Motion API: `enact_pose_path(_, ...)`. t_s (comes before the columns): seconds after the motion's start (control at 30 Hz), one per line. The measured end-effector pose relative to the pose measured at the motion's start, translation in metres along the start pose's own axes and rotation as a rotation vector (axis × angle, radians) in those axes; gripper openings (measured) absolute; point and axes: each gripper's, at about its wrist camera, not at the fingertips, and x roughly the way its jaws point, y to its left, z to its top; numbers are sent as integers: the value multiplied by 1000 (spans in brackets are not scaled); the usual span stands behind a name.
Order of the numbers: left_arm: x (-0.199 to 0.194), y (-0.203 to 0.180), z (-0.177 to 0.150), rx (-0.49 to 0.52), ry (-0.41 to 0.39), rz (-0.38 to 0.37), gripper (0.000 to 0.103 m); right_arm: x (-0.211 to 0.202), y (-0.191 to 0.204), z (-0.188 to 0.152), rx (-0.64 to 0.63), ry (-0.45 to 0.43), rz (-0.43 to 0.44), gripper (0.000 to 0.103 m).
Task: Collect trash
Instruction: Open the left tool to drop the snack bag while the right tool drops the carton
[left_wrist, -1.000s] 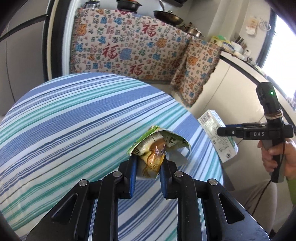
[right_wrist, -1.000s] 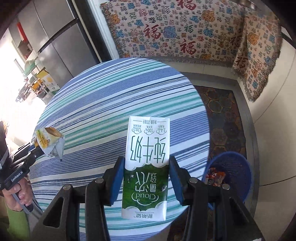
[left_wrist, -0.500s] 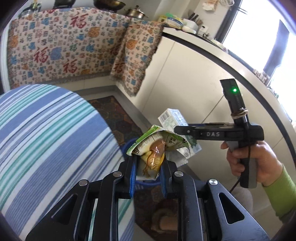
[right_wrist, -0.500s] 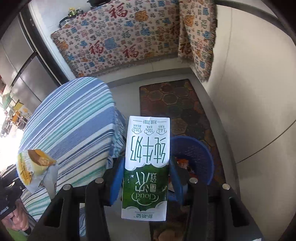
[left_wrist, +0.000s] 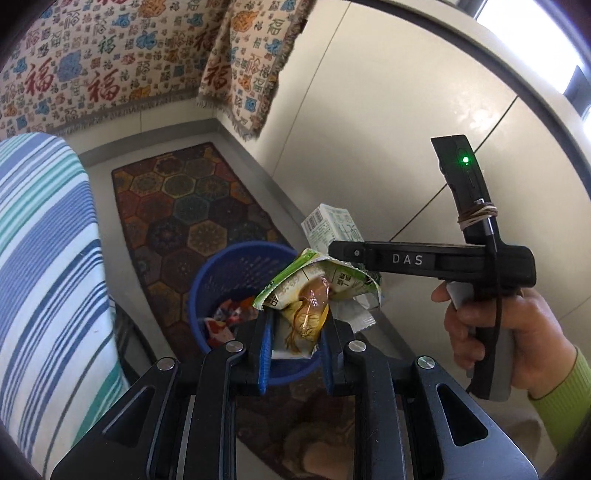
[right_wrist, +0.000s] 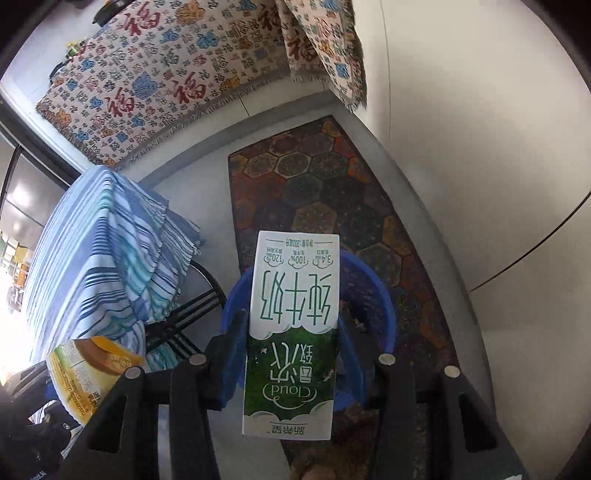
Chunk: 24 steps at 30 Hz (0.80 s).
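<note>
My left gripper (left_wrist: 295, 332) is shut on a crumpled green and yellow snack wrapper (left_wrist: 306, 299) and holds it above the blue trash basket (left_wrist: 207, 280) on the floor. My right gripper (right_wrist: 291, 332) is shut on a green and white milk carton (right_wrist: 291, 332), also held over the blue basket (right_wrist: 373, 291). The carton's end (left_wrist: 328, 225) shows in the left wrist view beside the right gripper's black body. The wrapper (right_wrist: 88, 373) shows at the lower left of the right wrist view. The basket holds some colourful wrappers (left_wrist: 225, 317).
The round table with a striped blue cloth (left_wrist: 44, 277) stands left of the basket, its metal legs (right_wrist: 192, 314) close by. A patterned hexagon rug (right_wrist: 332, 192) lies under the basket. A white cabinet wall (left_wrist: 388, 129) is on the right.
Both grippers have moved from above the table, past its edge, to over the blue basket, carrying the wrapper and the carton. Both stay shut.
</note>
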Motion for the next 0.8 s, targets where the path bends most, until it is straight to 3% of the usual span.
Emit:
enact_pose_path(0.13, 26, 6, -1, -4, 33, 18, 21, 28, -18, 0, 32, 27, 0, 49)
enact_pose_path(0.23, 45, 10, -2, 4, 48, 31, 24, 50, -32, 0, 59, 63, 24, 55)
enact_pose_path(0.3, 56, 15, -2, -7, 62, 32, 43, 58, -41, 0, 86, 60, 3, 73)
enact_pose_path(0.37, 58, 17, -1, -32, 60, 23, 63, 56, -48, 1, 110, 42, -5, 74)
enact_pose_path(0.53, 34, 10, 4, -35, 3, 46, 77, 13, -56, 2, 150, -75, -75, 75)
enact_pose_path(0.7, -29, 5, 1, 0, -88, 88, 99, -63, -36, -10, 119, -216, -88, 79)
enact_pose_path(0.8, -77, 5, -14, 25, -140, 104, 103, -111, -11, -41, 83, -282, -78, 82)
